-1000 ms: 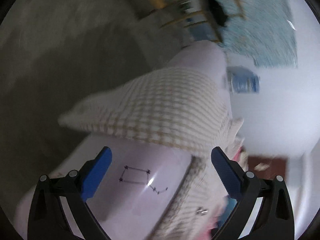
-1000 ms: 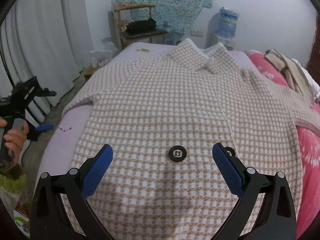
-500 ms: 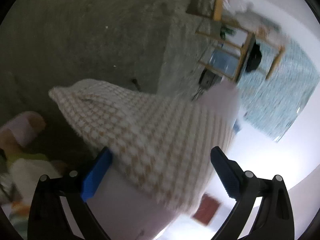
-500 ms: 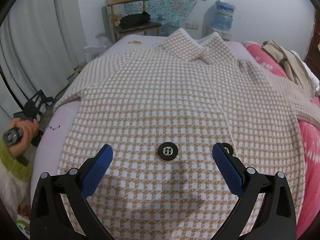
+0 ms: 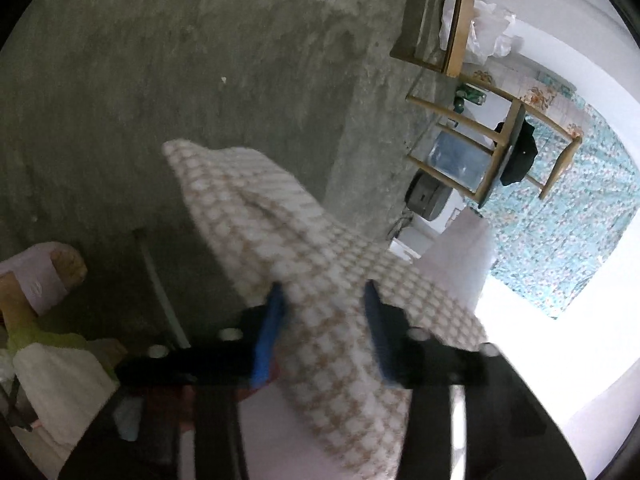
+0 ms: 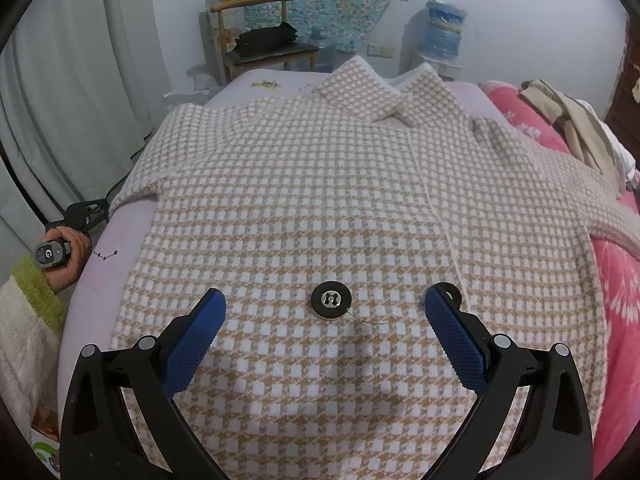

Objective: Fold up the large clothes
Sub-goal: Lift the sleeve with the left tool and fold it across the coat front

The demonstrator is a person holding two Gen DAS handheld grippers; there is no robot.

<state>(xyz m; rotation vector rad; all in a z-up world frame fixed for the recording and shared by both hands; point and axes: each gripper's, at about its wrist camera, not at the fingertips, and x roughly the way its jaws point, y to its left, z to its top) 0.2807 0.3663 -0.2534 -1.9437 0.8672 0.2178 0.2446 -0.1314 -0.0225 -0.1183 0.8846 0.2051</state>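
Checked beige-and-white cloth fills the left wrist view: the coat's sleeve (image 5: pixel 280 248) hangs off the side of the bed (image 5: pixel 280 432) over a grey concrete floor (image 5: pixel 160 80), its cuff end pointing away from the camera. The left gripper (image 5: pixel 324 332) has its blue pads on either side of the sleeve and its jaws are closing, with the cloth bunched between them; the picture is blurred, so whether the pads already press firmly I cannot tell for certain, though they look to be against the fabric. A wooden chair (image 5: pixel 500 140) stands beyond, tilted in this rolled view.

From the right wrist view, the coat (image 6: pixel 340 200) lies spread face-up on the bed, collar (image 6: pixel 384 92) at the far end, front closed, a large black button (image 6: pixel 332 300) near the hem. The body is flat and smooth, with no fold in it. Its other sleeve runs off to the right over a pink quilt (image 6: pixel 616 272). The right gripper (image 6: pixel 324 332) hovers over the lower front with its jaws spread wide and nothing between them. At the left edge, the person's left hand (image 6: pixel 66 248) holds the other tool's handle beside the bed, down by the hanging sleeve.

In my judgement the task is at its very start: the garment is laid out, and the first sleeve is only now being taken. Both sleeves have yet to be brought in across the body, and the body itself has yet to be folded.
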